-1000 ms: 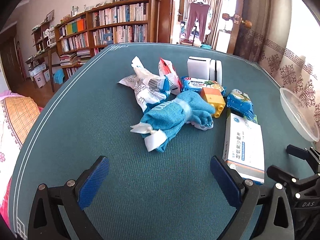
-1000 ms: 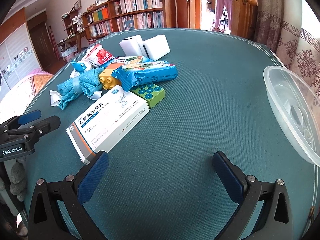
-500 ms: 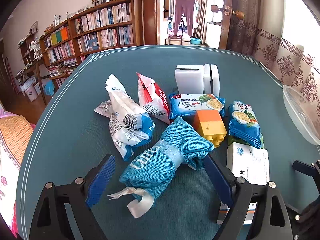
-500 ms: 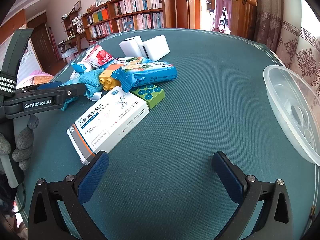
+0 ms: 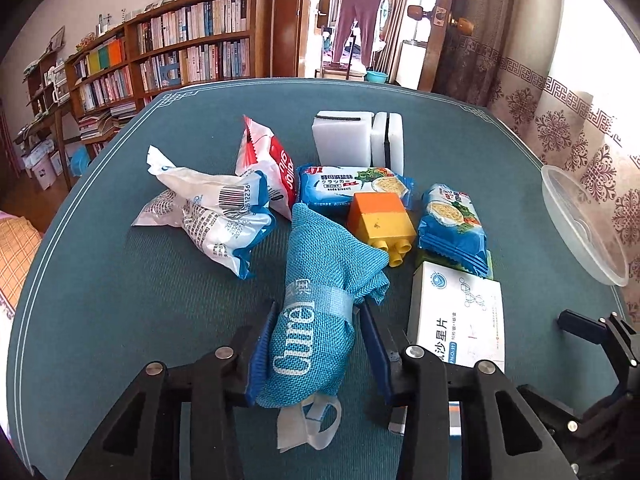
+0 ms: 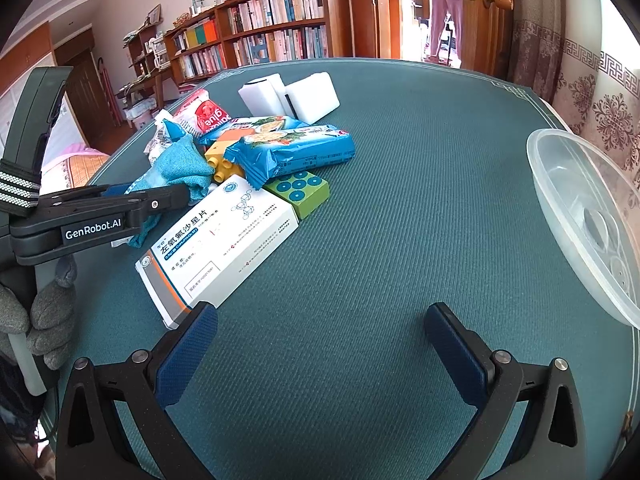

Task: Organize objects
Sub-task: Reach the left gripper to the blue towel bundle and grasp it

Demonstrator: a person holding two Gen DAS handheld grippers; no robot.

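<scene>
Beside the white medicine box (image 5: 460,316) on the green bench (image 5: 120,300), the left tool (image 5: 316,344) is closing its jaws on the blue rolled cloth (image 5: 320,300), pads against both sides. Right of that box, the right tool (image 6: 320,344) hangs wide open and empty, near the clear plastic bowl (image 6: 580,216).

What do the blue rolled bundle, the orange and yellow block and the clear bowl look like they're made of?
Blue rolled cloth bundle: woven fabric, matte, visible mesh weave, held by a band. Orange and yellow studded block: hard plastic, smooth, slightly scuffed. Clear round bowl: thin translucent plastic, probably; glossy, tablecloth showing through.
</scene>
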